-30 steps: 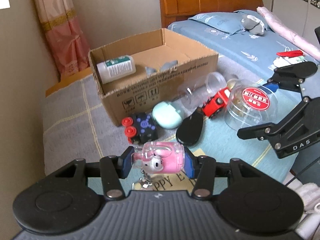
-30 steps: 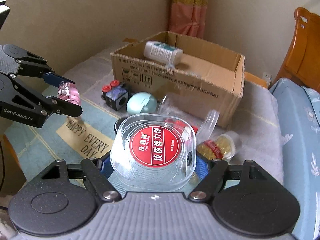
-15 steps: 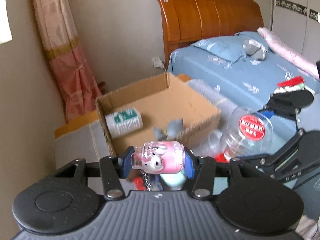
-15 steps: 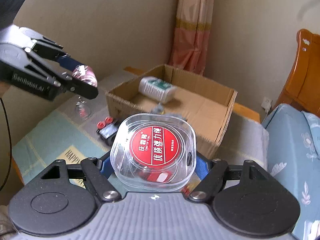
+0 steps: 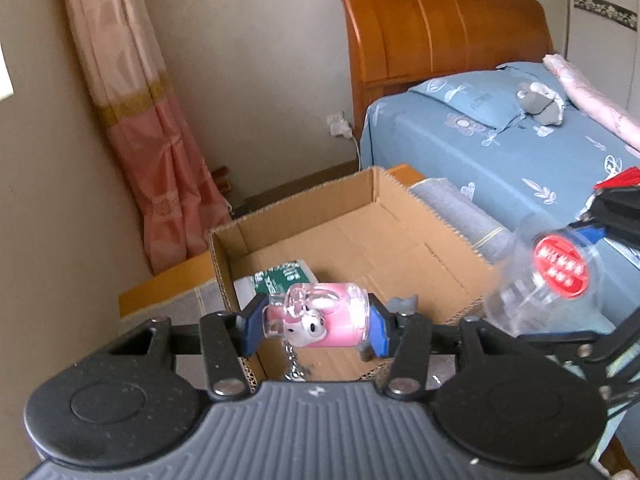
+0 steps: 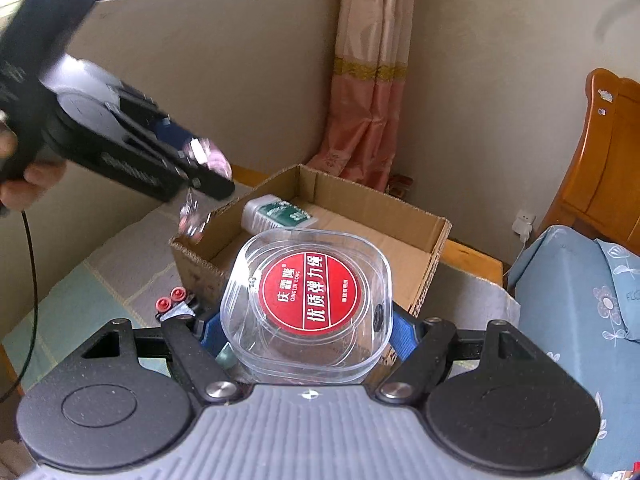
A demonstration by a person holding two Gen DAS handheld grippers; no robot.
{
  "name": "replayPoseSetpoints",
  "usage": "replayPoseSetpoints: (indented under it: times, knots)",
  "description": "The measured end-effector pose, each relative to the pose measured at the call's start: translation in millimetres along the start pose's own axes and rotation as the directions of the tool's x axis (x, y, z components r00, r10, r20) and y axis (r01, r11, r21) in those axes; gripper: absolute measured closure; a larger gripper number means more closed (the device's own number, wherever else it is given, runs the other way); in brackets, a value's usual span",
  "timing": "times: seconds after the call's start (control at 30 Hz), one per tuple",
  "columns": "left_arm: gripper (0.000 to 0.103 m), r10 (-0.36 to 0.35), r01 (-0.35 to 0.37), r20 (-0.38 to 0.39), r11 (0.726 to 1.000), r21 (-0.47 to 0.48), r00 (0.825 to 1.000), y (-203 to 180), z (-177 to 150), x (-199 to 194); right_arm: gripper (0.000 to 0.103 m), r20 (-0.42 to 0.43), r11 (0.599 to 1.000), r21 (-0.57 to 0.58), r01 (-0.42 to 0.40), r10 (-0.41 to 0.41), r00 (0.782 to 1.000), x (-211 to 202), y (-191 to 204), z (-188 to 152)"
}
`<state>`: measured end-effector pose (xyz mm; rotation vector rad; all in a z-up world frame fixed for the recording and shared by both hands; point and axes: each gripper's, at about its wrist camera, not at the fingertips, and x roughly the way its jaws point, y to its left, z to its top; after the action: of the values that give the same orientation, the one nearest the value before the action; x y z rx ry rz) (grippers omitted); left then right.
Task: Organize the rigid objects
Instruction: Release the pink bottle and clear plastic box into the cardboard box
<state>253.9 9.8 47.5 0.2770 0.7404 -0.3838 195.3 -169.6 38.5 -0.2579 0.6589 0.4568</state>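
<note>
My left gripper [image 5: 316,326] is shut on a pink keychain bottle [image 5: 320,320] with a white bunny figure; its chain hangs below. It hovers over the near left corner of an open cardboard box [image 5: 376,200]. In the right wrist view the same left gripper [image 6: 208,168] shows blurred above the box [image 6: 436,236]. My right gripper [image 6: 306,320] is shut on a clear square plastic case [image 6: 306,300] with a red round label, held just before the box. A white bottle with a green label [image 6: 280,212] lies inside the box.
A black toy with red knobs [image 6: 176,300] lies on the grey checked blanket [image 6: 100,272] before the box. A blue bed [image 5: 500,152] with a wooden headboard [image 5: 432,24] is at the right, a pink curtain [image 5: 152,140] at the back. A hand [image 6: 28,184] holds the left gripper.
Both grippers rose and moved toward the box with their loads. The loose items on the blanket have mostly dropped out of view; the box interior now fills the middle.
</note>
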Motion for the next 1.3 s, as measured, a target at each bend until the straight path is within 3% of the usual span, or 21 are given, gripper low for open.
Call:
replayPoseSetpoints:
  times: [0.13,0.2,0.23,0.27,0.33,0.57,0.87,1.3]
  knots:
    - [0.053,0.001,-0.002,-0.043,0.999,-0.036,0.999,5,-11,19,0.022,-0.003,1.0,-0.001,0.002,-0.002,1.0,4,-1,5]
    - [0.034,-0.025,0.021,-0.058,0.998,-0.062,0.998,8,-18,24,0.022,-0.006,1.0,-0.002,0.004,-0.004,1.0,6,-1,7]
    - [0.013,-0.038,0.034,-0.057,0.997,-0.07,0.998,8,-22,24,0.022,-0.007,1.0,-0.003,0.004,-0.004,1.0,7,-1,8]
    - [0.004,-0.032,0.029,-0.038,0.997,-0.076,0.999,8,-26,22,0.022,-0.008,1.0,-0.004,0.005,-0.005,1.0,8,-1,10]
    - [0.004,-0.001,0.001,0.002,0.997,-0.071,1.0,7,-32,17,0.022,-0.01,1.0,-0.003,0.006,-0.006,1.0,8,-1,11]
    - [0.004,-0.01,0.007,-0.046,0.998,-0.066,0.999,-4,-43,11,0.022,-0.025,1.0,0.001,0.006,-0.006,1.0,18,-2,16]
    - [0.004,-0.002,-0.002,-0.041,0.995,-0.104,0.999,-8,-61,0,0.022,-0.054,0.999,0.033,0.018,-0.016,0.998,38,-12,29]
    - [0.004,0.005,0.0,0.033,0.987,-0.158,0.999,-4,-86,-18,0.022,-0.106,0.991,0.111,0.075,-0.063,0.992,87,-48,60]
